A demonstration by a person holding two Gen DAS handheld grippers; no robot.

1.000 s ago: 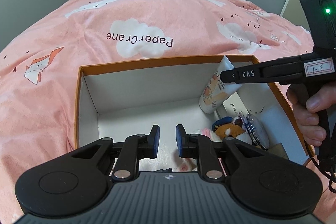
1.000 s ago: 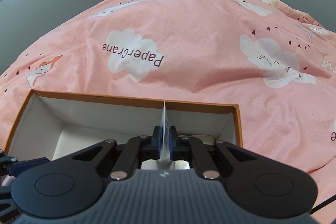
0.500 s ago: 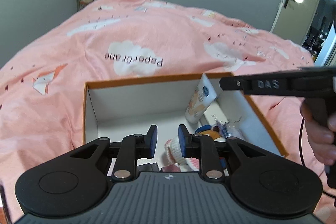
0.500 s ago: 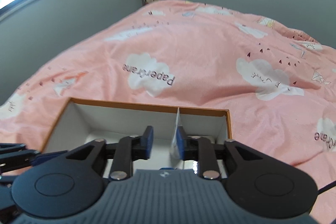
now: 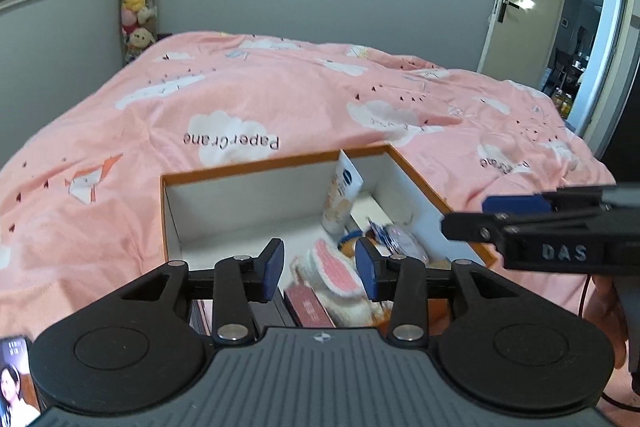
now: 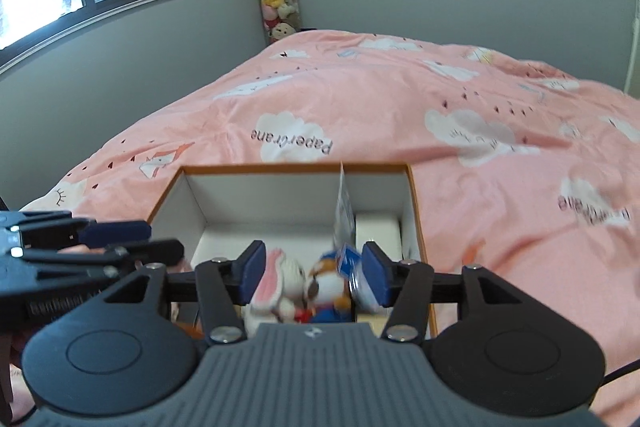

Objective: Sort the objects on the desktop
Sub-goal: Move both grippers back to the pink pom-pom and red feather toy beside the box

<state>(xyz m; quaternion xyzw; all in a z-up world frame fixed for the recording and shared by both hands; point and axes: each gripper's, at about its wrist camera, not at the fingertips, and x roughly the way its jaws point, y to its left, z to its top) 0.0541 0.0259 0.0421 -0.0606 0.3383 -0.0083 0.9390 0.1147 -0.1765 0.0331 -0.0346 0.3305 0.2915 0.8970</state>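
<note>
Left claw (image 5: 319,269): jaws opening, holding nothing.
Right claw (image 6: 314,273): jaws opening wide, holding nothing.
Orange-rimmed white cardboard box (image 5: 256,169): holds upright cream tube (image 5: 340,197), knitted pink-eared bunny (image 5: 336,267).

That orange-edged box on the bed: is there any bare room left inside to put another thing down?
Yes. The left half of the box is bare white floor, bordered by its left and far walls. The right half is crowded: a tube leans on the far wall, with a knitted toy and a small plush nearer. Both grippers' jaws are opening, holding nothing.
</note>
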